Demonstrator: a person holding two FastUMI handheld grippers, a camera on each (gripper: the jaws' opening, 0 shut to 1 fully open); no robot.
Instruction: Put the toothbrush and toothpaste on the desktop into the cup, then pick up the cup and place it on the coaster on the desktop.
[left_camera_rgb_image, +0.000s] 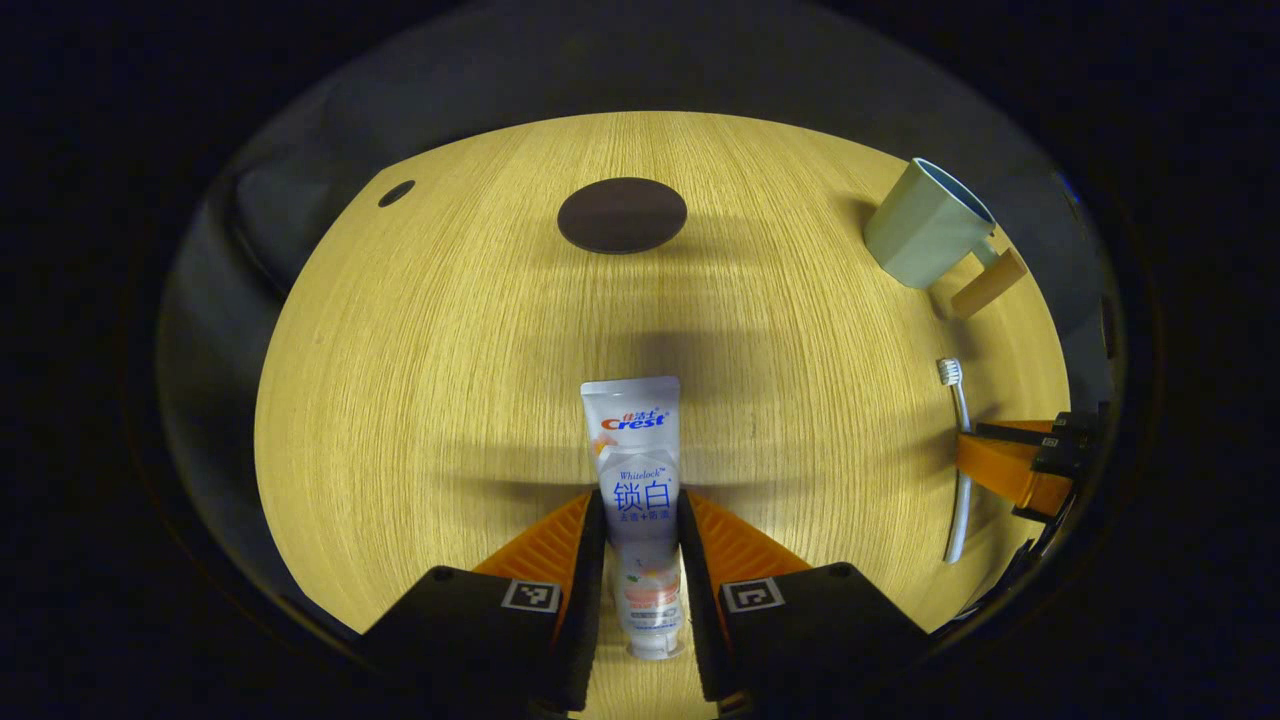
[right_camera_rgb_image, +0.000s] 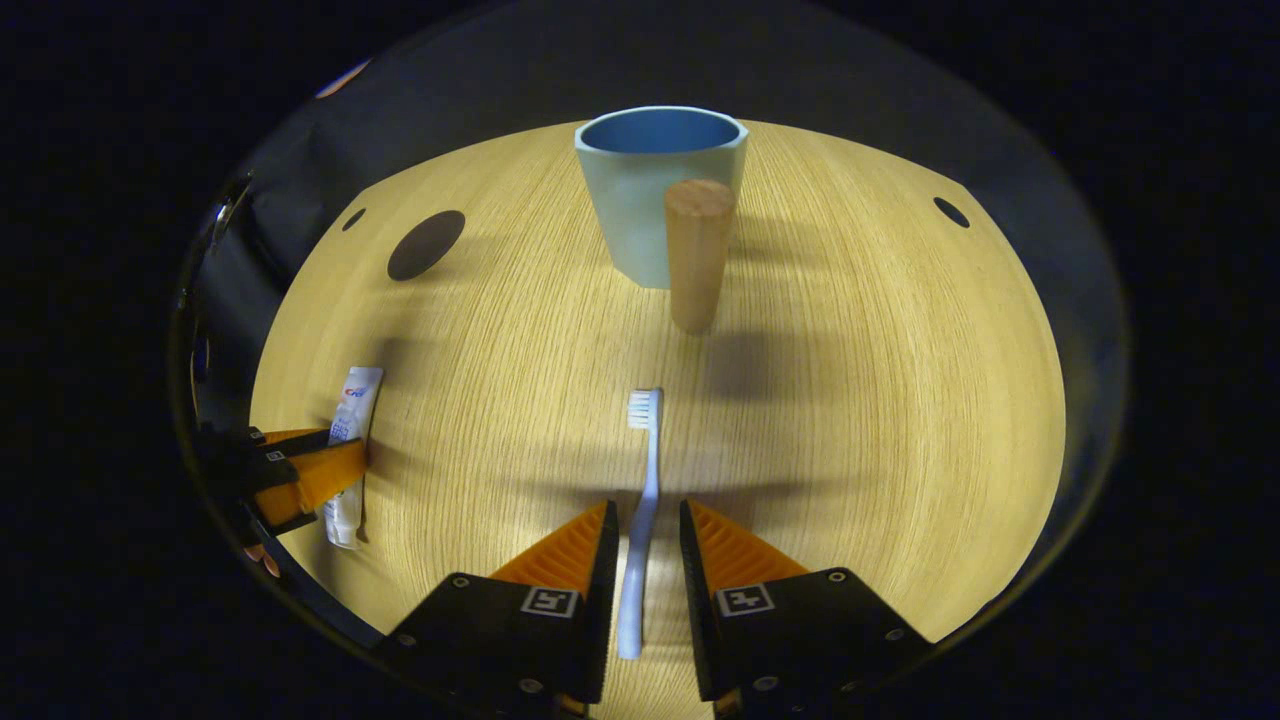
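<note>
A white toothpaste tube (left_camera_rgb_image: 633, 470) lies flat on the wooden desktop, cap end toward me, and my left gripper (left_camera_rgb_image: 641, 505) is shut on its lower half, both fingers against its sides. In the right gripper view the toothpaste (right_camera_rgb_image: 352, 425) and the left gripper (right_camera_rgb_image: 315, 470) show at the far left. A pale toothbrush (right_camera_rgb_image: 645, 480) lies bristles away from me between the fingers of my right gripper (right_camera_rgb_image: 645, 520), which is open with a gap on each side of the handle. The toothbrush (left_camera_rgb_image: 960, 440) and right gripper (left_camera_rgb_image: 1010, 465) also show at the right of the left gripper view. A pale green cup (right_camera_rgb_image: 640, 205) with a wooden handle stands upright beyond the toothbrush.
A dark round coaster (left_camera_rgb_image: 622, 215) lies on the far middle of the desktop (left_camera_rgb_image: 450, 350), to the left of the cup (left_camera_rgb_image: 925, 225); the coaster (right_camera_rgb_image: 426, 245) also shows in the right gripper view. Small dark holes (right_camera_rgb_image: 950, 211) mark the far corners. The booth wall stands behind the table.
</note>
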